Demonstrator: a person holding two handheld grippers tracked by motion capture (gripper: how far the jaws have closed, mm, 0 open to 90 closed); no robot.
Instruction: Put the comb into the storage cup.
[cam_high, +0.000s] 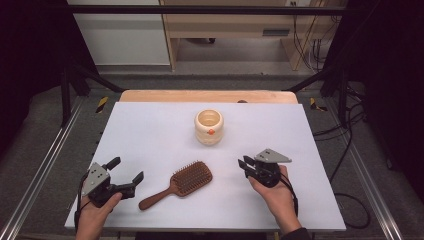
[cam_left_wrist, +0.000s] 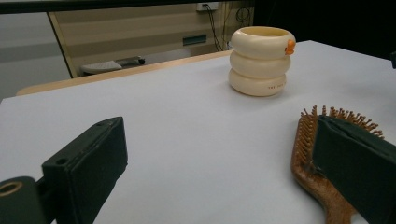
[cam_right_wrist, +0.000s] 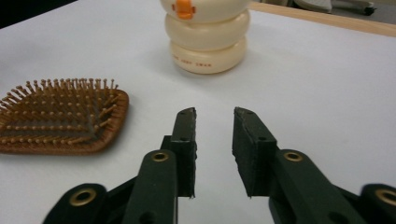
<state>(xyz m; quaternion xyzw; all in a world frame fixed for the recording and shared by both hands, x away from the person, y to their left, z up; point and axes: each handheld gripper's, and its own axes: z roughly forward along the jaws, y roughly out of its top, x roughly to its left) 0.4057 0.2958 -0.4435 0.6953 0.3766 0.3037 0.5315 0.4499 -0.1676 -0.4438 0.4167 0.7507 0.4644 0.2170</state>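
Observation:
A wooden paddle hairbrush (cam_high: 185, 182) lies bristles up on the white table (cam_high: 150, 130), its handle pointing toward the near left. Behind it stands a cream ribbed cup (cam_high: 209, 127) with a small orange mark. My left gripper (cam_high: 127, 169) rests at the near left, jaws wide open and empty, just left of the brush handle. In the left gripper view the brush (cam_left_wrist: 306, 135) lies by the right jaw and the cup (cam_left_wrist: 261, 60) stands beyond. My right gripper (cam_high: 242, 164) hovers right of the brush head, jaws slightly apart, nothing between them. In the right gripper view it (cam_right_wrist: 215, 112) points at the cup (cam_right_wrist: 208, 37), with the brush (cam_right_wrist: 60, 121) to its left.
The white table top has a wooden strip (cam_high: 207, 96) along its far edge. Metal rails (cam_high: 45, 160) run down both sides. Cables (cam_high: 345, 150) lie on the floor at the right. A person's hands hold both grippers at the near edge.

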